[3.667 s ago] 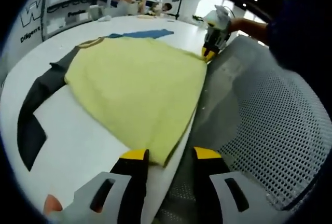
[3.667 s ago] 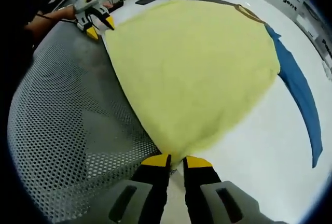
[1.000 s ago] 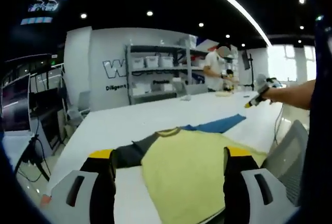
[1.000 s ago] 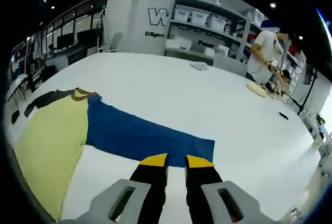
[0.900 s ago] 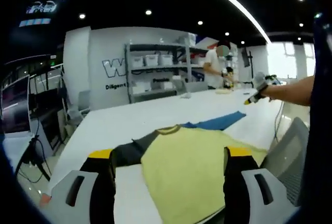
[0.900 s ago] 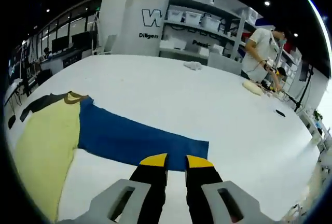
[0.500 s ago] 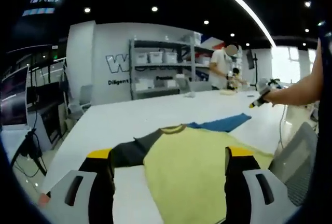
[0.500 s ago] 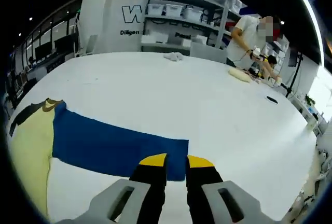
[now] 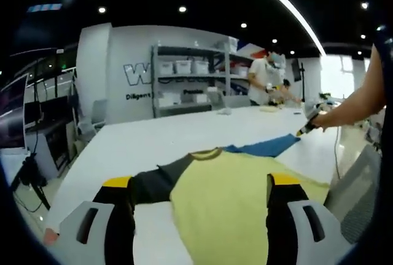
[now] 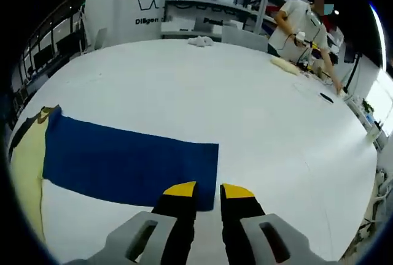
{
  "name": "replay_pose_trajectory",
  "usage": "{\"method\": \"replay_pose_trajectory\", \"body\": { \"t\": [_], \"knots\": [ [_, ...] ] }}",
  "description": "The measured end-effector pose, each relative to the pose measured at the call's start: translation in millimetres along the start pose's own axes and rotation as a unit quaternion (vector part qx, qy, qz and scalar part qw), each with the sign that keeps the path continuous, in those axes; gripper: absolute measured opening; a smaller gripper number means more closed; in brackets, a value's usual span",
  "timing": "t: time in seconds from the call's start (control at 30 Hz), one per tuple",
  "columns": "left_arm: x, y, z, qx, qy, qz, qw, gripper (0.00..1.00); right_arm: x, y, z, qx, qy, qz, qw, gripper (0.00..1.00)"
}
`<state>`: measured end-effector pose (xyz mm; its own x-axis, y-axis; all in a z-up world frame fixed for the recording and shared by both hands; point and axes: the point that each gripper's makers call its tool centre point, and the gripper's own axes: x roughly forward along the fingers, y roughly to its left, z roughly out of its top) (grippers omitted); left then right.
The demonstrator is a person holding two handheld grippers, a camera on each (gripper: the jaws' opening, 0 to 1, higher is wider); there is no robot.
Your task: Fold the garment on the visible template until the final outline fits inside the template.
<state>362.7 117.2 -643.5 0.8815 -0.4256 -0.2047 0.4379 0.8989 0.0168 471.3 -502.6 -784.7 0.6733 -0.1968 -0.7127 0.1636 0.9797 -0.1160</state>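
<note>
Yellow-tipped jaws of the left claw stand wide apart, gripping nothing, low over the near edge of the white tabletop. Between and just beyond them lies the garment: pale yellow body spread flat, a dark grey sleeve running off toward the left jaw, a blue sleeve stretched out on the far side, an ochre collar band at the neck. A mesh chair back sits at the right edge of the left gripper view.

Right claw: jaws nearly together with a narrow gap, empty, hovering at the near edge of the blue sleeve close to its cuff end. In the right gripper view the sleeve lies flat as a long rectangle; the yellow body shows at the left edge.

Farther off in the left gripper view, the right claw appears at the sleeve's cuff, held by a bare arm. Beyond: a small white cloth, a person at the tabletop's far side, shelving with bins.
</note>
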Motion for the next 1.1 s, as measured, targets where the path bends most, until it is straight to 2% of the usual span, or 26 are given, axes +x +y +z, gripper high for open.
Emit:
{"method": "replay_pose_trajectory", "body": {
  "t": [0.23,0.37,0.5,0.73,0.9,1.1],
  "knots": [
    [9.0,-5.9,-2.6,0.009,0.004,-0.018,0.9998,0.88,0.8,2.6,-1.7,0.006,0.004,-0.001,1.0000,0.13],
    [8.1,-5.3,-4.5,0.003,0.008,-0.020,0.9998,0.86,3.5,7.0,-8.2,0.005,0.016,0.007,0.9998,0.15],
    [7.2,-4.4,-4.9,0.000,0.009,-0.018,0.9998,0.85,3.8,8.7,-6.8,0.007,0.012,0.009,0.9999,0.14],
    [7.9,-7.7,-6.9,-0.001,0.012,-0.026,0.9996,0.83,4.0,10.3,-6.5,0.027,0.006,0.018,0.9994,0.09],
    [8.1,-9.3,-8.6,-0.001,0.016,-0.030,0.9994,0.82,5.9,8.1,-6.1,0.032,0.003,0.020,0.9993,0.01],
    [7.9,-10.5,-9.6,0.000,0.019,-0.032,0.9993,0.81,9.7,7.8,-3.9,0.012,-0.003,0.013,0.9998,0.00]
  ]
}}
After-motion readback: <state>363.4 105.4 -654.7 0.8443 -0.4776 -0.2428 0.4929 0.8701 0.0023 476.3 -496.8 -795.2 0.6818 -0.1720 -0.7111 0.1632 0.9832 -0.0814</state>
